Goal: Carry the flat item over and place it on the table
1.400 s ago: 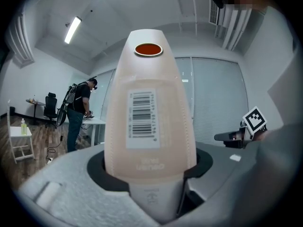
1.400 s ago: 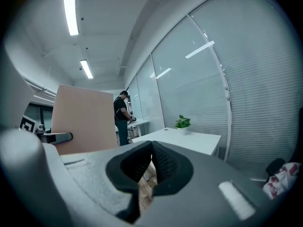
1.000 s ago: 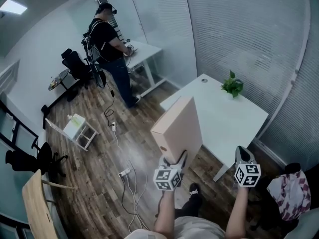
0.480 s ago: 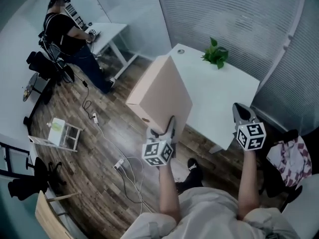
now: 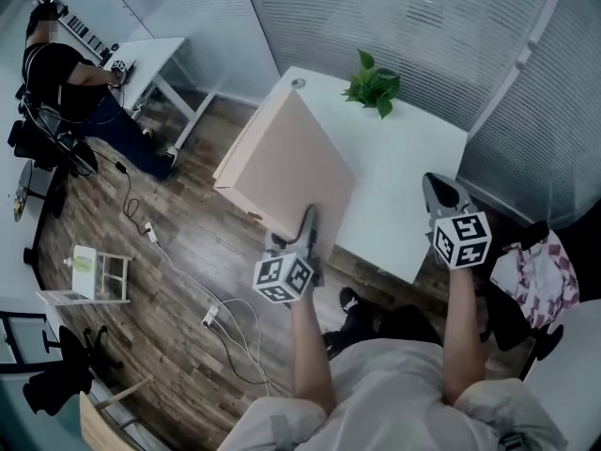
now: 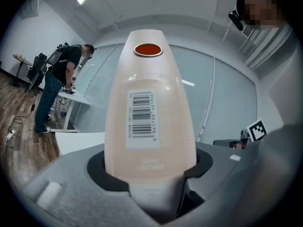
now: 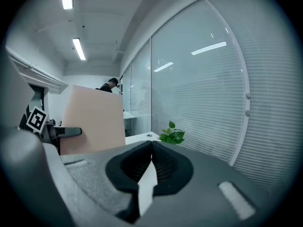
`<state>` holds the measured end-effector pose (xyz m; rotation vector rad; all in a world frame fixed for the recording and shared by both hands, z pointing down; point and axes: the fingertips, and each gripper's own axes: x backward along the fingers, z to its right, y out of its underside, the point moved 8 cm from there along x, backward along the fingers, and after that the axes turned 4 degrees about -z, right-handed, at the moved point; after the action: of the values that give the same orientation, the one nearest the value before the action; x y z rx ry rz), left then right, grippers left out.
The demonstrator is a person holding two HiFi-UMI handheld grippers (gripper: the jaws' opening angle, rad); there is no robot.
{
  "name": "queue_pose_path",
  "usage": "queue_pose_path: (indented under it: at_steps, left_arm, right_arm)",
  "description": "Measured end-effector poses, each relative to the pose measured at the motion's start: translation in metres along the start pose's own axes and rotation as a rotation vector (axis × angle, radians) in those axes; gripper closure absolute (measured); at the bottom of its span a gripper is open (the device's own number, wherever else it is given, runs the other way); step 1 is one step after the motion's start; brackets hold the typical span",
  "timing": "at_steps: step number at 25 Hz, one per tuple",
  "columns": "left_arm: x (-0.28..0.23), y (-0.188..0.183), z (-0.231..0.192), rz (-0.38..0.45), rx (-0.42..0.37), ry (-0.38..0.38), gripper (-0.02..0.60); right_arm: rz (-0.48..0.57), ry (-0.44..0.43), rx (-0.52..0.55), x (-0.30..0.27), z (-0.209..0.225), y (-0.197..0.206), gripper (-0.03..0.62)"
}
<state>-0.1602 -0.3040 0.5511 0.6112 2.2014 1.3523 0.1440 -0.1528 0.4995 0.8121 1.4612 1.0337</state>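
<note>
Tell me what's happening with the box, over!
Left gripper clamped on flat box. Right gripper shut, empty. Box up at table edge, not down. Plant on far side.

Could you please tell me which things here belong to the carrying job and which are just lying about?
In the job: flat box, gripped by the left tongs; white table, its destination.
Just lying about: potted plant on the table; floor cables; small rack; right tongs, shut and empty.

Plant (image 5: 374, 84) on table (image 5: 413, 191), far edge
</note>
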Motion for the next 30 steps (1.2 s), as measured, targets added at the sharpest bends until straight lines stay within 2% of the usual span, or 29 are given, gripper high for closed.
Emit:
queue_pose_path:
  at_steps: [4,8,10,13,15,18,20,23,27,30]
  left_arm:
    - [-0.028,0.007,0.01,-0.012,0.032,0.013,0.285]
    - [-0.064,0.035,0.019,-0.008,0.173,0.021,0.288]
    - [-0.076,0.046,0.023,-0.018,0.219,0.004,0.288]
    - [-0.091,0.056,0.028,-0.048,0.225,0.0,0.288]
    - [-0.102,0.059,0.032,-0.058,0.236,-0.029,0.287]
    - [-0.126,0.063,0.033,-0.042,0.292,-0.08,0.287]
    - [-0.139,0.068,0.032,-0.039,0.333,-0.086,0.286]
    - [-0.146,0.079,0.027,-0.079,0.427,-0.058,0.285]
    - [-0.164,0.106,0.02,-0.139,0.634,0.032,0.285]
    - [-0.172,0.129,0.012,-0.167,0.713,0.009,0.285]
  right_arm:
    - [0.012,-0.006,-0.006,-0.013,0.023,-0.003,0.592]
    - [0.041,-0.051,-0.011,-0.048,0.05,-0.012,0.592]
    - [0.051,-0.105,0.019,-0.07,0.055,-0.024,0.592]
    - [0.066,-0.185,0.043,-0.094,0.061,-0.037,0.592]
    - [0.071,-0.237,0.04,-0.11,0.071,-0.043,0.592]
    - [0.078,-0.328,0.018,-0.144,0.09,-0.05,0.592]
    - [0.062,-0.412,0.022,-0.167,0.096,-0.048,0.592]
    - [0.017,-0.535,0.068,-0.193,0.091,-0.044,0.592]
    - [-0.072,-0.637,0.149,-0.219,0.081,-0.031,0.592]
    - [-0.112,-0.689,0.202,-0.235,0.067,-0.01,0.592]
